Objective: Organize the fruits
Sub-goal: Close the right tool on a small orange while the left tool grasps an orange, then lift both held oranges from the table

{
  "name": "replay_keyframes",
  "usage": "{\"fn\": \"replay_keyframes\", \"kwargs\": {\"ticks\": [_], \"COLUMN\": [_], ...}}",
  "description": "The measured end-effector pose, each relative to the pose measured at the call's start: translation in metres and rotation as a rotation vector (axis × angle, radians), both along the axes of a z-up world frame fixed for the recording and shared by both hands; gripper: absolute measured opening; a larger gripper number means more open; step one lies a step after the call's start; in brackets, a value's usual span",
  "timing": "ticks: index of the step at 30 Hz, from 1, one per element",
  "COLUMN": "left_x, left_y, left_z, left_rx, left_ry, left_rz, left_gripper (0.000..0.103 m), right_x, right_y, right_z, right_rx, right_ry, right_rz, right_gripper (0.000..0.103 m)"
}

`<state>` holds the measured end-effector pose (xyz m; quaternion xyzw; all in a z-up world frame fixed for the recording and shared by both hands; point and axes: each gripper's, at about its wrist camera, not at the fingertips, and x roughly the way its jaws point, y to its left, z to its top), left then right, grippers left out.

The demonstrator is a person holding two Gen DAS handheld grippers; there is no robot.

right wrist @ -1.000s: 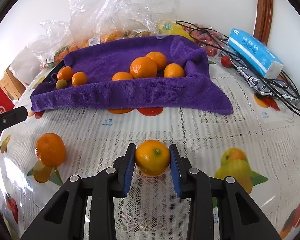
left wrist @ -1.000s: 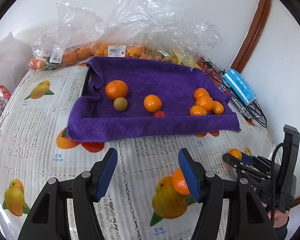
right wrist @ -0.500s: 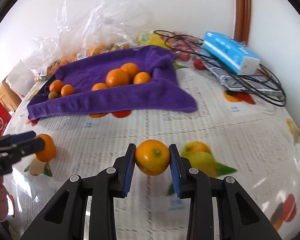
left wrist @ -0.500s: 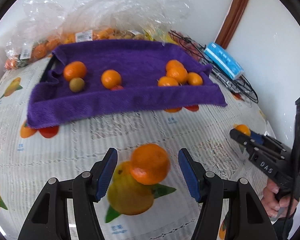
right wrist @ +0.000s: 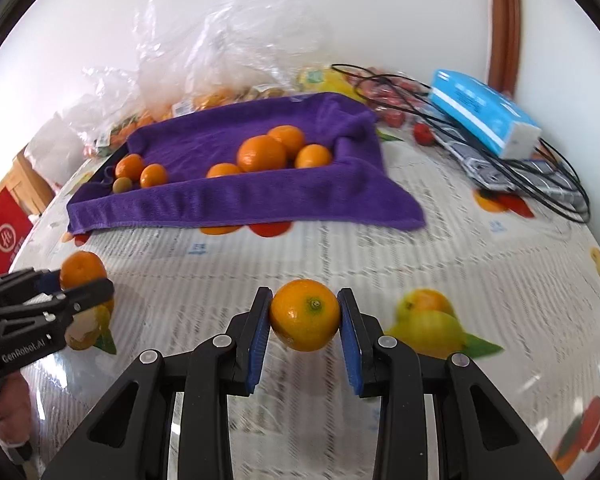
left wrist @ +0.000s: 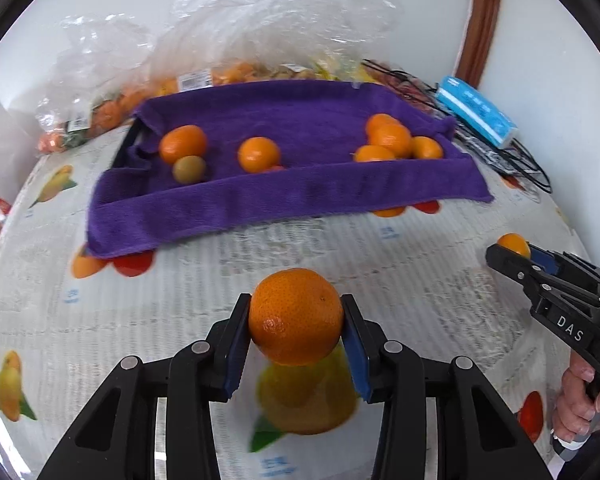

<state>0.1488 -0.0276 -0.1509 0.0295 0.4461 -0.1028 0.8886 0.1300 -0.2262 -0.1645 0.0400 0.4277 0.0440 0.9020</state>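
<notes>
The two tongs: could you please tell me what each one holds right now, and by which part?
The left tongs have just closed on a mandarin, pads against its sides. The right tongs grip a smaller orange fruit by its sides, stem end up.

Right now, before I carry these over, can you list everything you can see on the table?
Purple towel: one, over a tray at the back of the table.
Oranges on towel: seven, orange; two left, four right.
Small greenish fruit: one, beside the left orange.
Big orange: one, between the left gripper's pads.
Small orange: one, between the right gripper's pads.
Plastic bags: several, clear, holding fruit, behind the towel.
Blue box: one, far right.
Black cables: a tangle, under the box.
Tablecloth: white, fruit prints.
Left gripper: jaws just closing, now shut on the big orange.
Right gripper: shut on the small orange.
</notes>
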Motion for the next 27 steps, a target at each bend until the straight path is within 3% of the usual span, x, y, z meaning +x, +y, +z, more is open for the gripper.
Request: {"fn": "replay_keyframes", "kwargs": {"ticks": [4, 10, 15, 22, 27], "left_x": [0.005, 0.007, 0.01, 0.01, 0.01], "left_y": [0.016, 0.016, 0.023, 0.024, 0.025], "left_z": [-0.005, -0.011, -0.01, -0.011, -0.011], "left_rx": [0.019, 0.023, -0.043, -0.064, -0.073], "left_ry": [-0.009, -0.04, -0.035, -0.034, -0.033], "left_rz": [0.054, 0.051, 0.061, 0.063, 0.064], "left_gripper": [0.041, 0.041, 0.041, 0.041, 0.041], "right_x": [0.009, 0.019, 0.021, 0.021, 0.021], "right_y": [0.017, 0.028, 0.03, 0.039, 0.033], "right_z": [-0.003, -0.008, -0.01, -0.012, -0.012], "right_rx": [0.002, 0.004, -0.019, -0.09, -0.049], "right_ry": [-0.002, 0.027, 0.039, 0.042, 0.043], "right_rz": [0.029, 0.062, 0.051, 0.052, 0.054], "right_gripper": [0.033, 0.033, 0.033, 0.034, 0.035]}}
